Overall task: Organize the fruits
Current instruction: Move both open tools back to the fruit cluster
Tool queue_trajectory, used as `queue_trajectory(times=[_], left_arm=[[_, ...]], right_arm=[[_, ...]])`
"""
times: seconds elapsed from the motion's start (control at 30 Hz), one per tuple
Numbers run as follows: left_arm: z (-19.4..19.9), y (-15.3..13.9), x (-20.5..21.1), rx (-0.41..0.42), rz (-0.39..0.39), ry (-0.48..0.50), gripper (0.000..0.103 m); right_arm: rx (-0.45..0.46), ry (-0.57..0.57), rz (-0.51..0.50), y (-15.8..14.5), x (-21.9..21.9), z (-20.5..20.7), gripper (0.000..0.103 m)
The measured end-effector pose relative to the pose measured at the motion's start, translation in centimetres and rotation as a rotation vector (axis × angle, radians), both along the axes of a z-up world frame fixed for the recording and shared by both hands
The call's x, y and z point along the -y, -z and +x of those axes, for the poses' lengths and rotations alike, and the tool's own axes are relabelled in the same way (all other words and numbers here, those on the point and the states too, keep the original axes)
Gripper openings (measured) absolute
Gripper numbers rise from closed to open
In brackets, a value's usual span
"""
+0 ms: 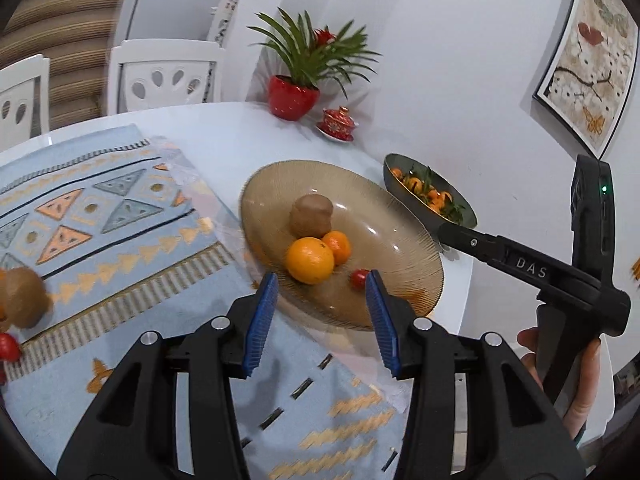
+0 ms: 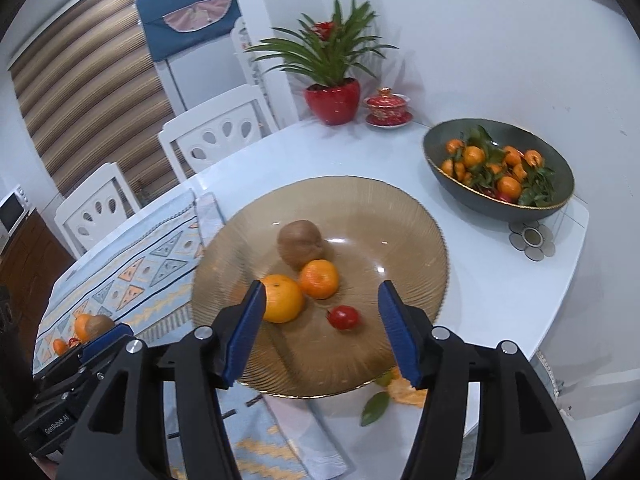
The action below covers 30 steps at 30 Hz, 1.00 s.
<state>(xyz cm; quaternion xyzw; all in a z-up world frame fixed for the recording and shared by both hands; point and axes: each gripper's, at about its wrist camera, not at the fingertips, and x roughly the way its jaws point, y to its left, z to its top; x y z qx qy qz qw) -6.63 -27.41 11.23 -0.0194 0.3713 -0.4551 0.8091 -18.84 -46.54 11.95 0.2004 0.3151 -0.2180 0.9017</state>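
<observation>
We see the white round worktop [image 2: 500, 280] filling the frame's middle, with a ribbed amber glass plate [image 2: 400, 216] at centre. On the plate lie a brown kiwi [image 2: 299, 243], a large orange [image 2: 282, 298], a small mandarin [image 2: 319, 279] and a red cherry tomato [image 2: 343, 317]. Our left claw [image 1: 322, 308] and right claw [image 2: 322, 328] both stand apart, empty, at the plate's lower edge.

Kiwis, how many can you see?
2. One kiwi sits at the back of the amber glass plate. Another kiwi lies on the blue table runner. More could hide elsewhere.
</observation>
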Motion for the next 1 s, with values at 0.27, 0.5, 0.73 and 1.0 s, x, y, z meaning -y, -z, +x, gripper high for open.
queue_trajectory(times=[0.27,0.5,0.73,1.0], left_arm=[[0.1,-0.6,-6.6,-0.01,-0.052,-0.076,0.056],[1.6,-1.2,-14.8,0.0,-0.083,-0.222,0.056],[2.5,-0.5,-23.2,0.03,-0.075,-0.392,0.056],[4.7,5.0,-28.4,-0.075,0.109,-0.459,0.056]], right_arm=[[0.005,-0.096,0.006,0.1,-4.5,2.8,0.064],[-0.031,-0.242,-0.026,1.0,-11.4,6.8,0.064],[-0.073,-0.426,-0.048,2.7,-19.2,10.7,0.063],[-0.12,-0.578,-0.013,5.4,-24.7,16.1,0.064]])
